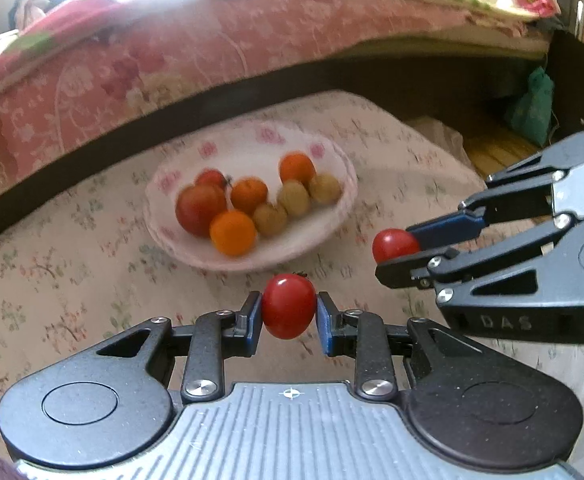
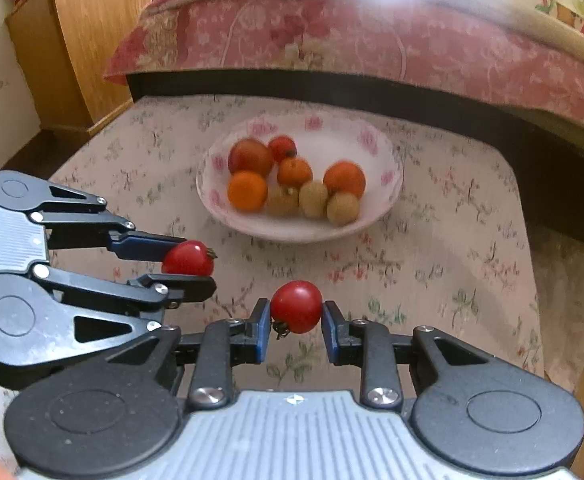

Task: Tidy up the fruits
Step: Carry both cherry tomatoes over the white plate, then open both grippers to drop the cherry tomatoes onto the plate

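Note:
My left gripper (image 1: 289,312) is shut on a small red tomato (image 1: 288,306), held just above the flowered cloth; from the right wrist view the same left gripper (image 2: 196,260) and its tomato (image 2: 188,259) appear at the left. My right gripper (image 2: 296,314) is shut on a second red tomato (image 2: 296,306), seen from the left wrist view as the right gripper (image 1: 399,246) with its tomato (image 1: 395,243). Beyond both stands a white flowered bowl (image 1: 323,236) (image 2: 383,184) with several fruits: red tomatoes, oranges, brownish kiwis.
The flowered cloth (image 2: 431,264) covers a low table. A bed with a pink quilt (image 1: 152,64) and dark frame runs behind it. A wooden cabinet (image 2: 84,40) stands at the far left, and a green bag (image 1: 531,104) lies at the far right.

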### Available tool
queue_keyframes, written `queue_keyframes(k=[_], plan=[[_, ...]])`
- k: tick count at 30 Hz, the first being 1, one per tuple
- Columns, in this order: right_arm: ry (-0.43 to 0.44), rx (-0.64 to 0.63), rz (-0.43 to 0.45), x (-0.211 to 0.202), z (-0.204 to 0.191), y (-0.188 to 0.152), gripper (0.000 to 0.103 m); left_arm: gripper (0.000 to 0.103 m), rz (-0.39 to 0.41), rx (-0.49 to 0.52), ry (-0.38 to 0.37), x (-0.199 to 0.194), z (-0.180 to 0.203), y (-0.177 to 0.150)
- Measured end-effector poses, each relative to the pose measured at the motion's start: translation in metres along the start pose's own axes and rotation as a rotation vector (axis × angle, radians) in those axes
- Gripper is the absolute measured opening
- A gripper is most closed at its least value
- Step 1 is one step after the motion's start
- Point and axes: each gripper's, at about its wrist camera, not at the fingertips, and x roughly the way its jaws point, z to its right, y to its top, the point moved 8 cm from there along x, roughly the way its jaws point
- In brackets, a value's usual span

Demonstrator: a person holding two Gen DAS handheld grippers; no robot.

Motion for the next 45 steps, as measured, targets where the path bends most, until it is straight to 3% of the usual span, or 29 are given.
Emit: queue_keyframes(k=[11,26,35,45], plan=[[-0.023,0.004,0.057,0.009,0.007,0.039,0.03,0.036,0.061,-0.052,0.05,0.009,-0.024,0.037],[-0.09,-0.006,0.073,0.047,0.023,0.064,0.03,0.037,0.054,-0.078,0.096,0.045,-0.046,0.053],[-0.094,0.032,0.087,0.056,0.032,0.07,0.03,0.049,0.051,-0.107,0.124,0.048,-0.056,0.056],[-0.103,0.051,0.1,0.049,0.039,0.07,0.032,0.071,0.065,-0.113,0.149,0.041,-0.056,0.057]])
